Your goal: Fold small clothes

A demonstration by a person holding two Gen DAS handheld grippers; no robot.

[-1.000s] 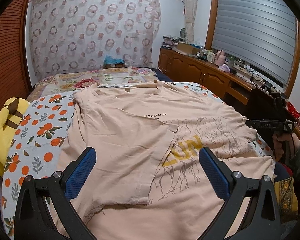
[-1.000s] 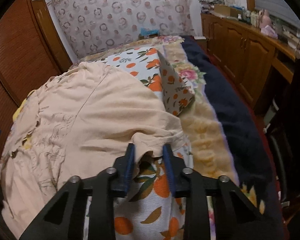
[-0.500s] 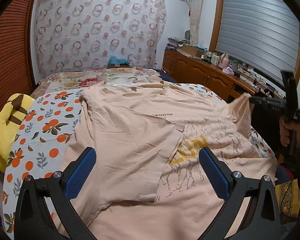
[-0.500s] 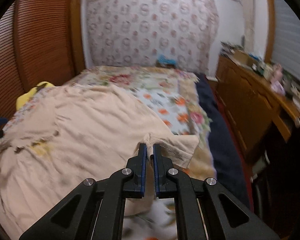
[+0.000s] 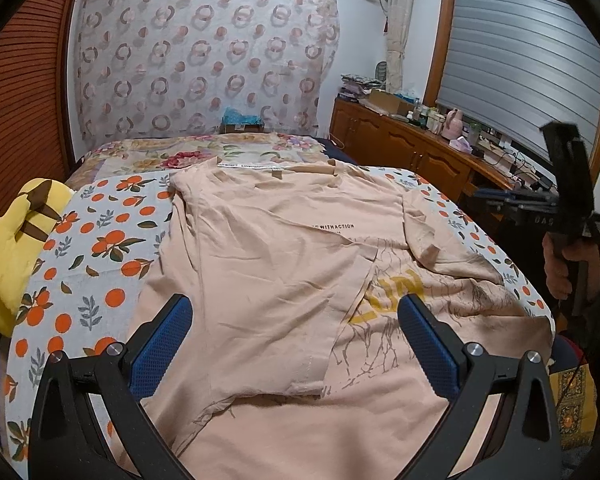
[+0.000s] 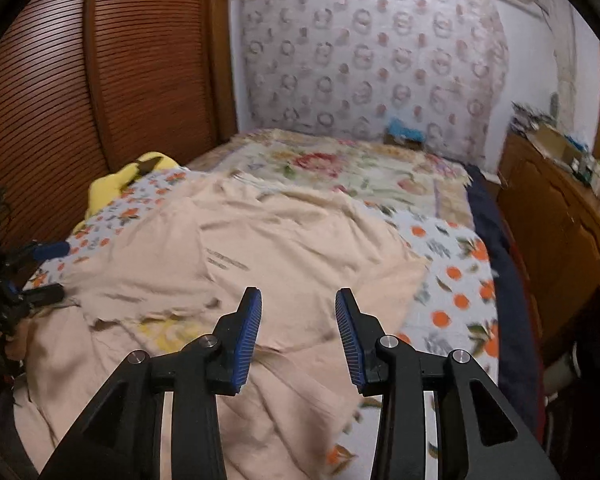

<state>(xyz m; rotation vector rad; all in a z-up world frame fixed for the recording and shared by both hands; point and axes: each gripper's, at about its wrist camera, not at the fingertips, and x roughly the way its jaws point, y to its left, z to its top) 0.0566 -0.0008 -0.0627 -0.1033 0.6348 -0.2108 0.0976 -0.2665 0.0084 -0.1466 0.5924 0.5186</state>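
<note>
A peach T-shirt with a yellow print lies spread on the bed. Its left side is folded over the middle, and its right sleeve lies folded inward on the body. It also shows in the right wrist view. My left gripper is open and empty, held above the shirt's near part. My right gripper is open and empty above the shirt's right side. The right gripper also shows in the left wrist view, raised in a hand at the bed's right edge.
The bed has an orange-print sheet and a floral blanket at the far end. A yellow plush toy lies at the left edge. A wooden dresser stands on the right, a louvred wardrobe on the left.
My right gripper carried the right sleeve inward over the shirt, opened and let it go, then lifted away. My left gripper stayed open and barely moved.
</note>
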